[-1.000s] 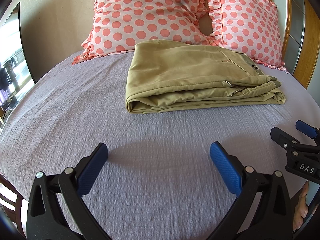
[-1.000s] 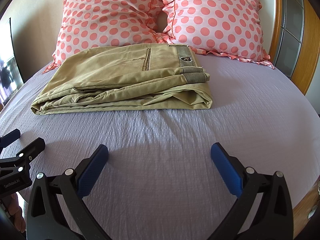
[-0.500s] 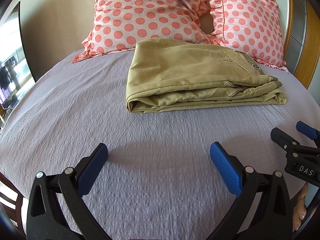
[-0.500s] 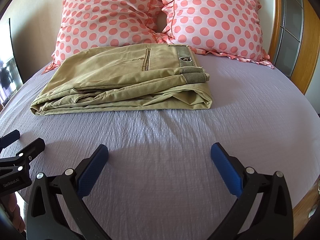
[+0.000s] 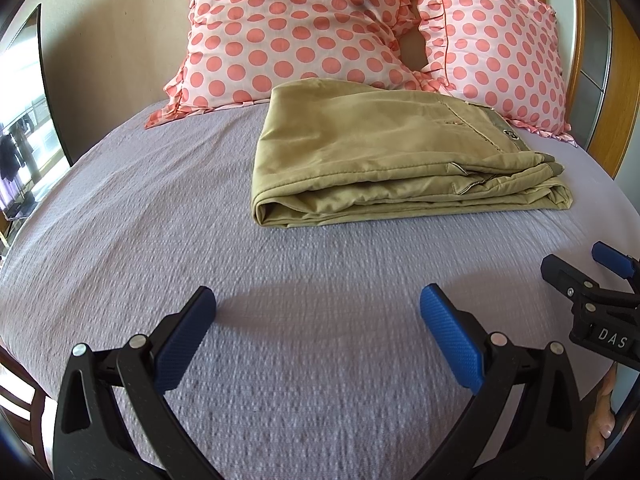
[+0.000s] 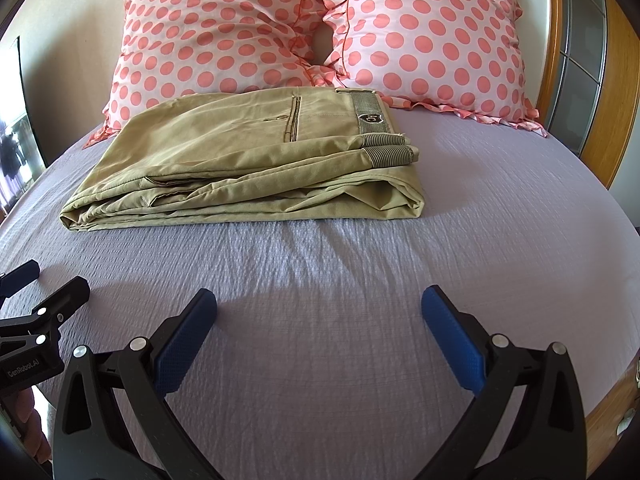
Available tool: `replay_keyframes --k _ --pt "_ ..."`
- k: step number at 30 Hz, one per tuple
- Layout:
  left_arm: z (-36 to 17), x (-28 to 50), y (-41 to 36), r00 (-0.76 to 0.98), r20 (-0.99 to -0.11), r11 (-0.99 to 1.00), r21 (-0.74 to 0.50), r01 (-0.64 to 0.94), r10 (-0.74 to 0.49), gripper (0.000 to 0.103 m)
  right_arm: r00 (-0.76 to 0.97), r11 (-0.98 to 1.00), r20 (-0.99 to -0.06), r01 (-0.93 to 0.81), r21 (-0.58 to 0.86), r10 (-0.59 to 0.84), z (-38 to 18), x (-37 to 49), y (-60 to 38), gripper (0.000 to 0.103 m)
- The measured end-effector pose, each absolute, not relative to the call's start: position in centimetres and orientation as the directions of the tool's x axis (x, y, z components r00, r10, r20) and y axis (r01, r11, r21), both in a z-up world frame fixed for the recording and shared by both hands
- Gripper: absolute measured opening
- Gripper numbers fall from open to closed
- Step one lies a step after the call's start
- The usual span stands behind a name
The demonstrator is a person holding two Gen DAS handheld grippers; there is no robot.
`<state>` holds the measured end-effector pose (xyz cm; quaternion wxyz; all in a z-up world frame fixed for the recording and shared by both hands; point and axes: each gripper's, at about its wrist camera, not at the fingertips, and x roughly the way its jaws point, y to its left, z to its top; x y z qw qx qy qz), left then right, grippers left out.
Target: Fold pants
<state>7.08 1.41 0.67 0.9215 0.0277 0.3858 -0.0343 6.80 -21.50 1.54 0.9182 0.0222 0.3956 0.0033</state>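
Nearest: left hand-held gripper [image 5: 318, 312] and right hand-held gripper [image 6: 319, 314], both released, jaws spread wide, grasping nothing, above lilac bed [image 6: 360, 300]. Mid-bed, well apart from both: khaki pants [image 6: 248, 172], folded into a flat stack, waistband to the right. Farthest: two polka-dot pillows [image 6: 216, 36], just behind pants, against the wall.

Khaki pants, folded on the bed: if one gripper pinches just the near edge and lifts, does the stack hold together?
Probably not. The khaki pants are soft cloth in loose layers, open along the near edge, so a one-point lift would likely unfold them. Pushed, they would likely bunch on the crinkled purple bedsheet rather than slide. No roll or breakage risk.
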Motion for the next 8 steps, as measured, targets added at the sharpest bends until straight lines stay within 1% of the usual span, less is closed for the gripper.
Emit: replay_keyframes --k 8 --pt "0.59 6.79 1.2 0.708 -0.705 0.996 0.025 0.082 -0.04 0.101 0.687 0.999 -0.726 0.011 0.043 0.024 1.53 6.8 -21.53 0.102"
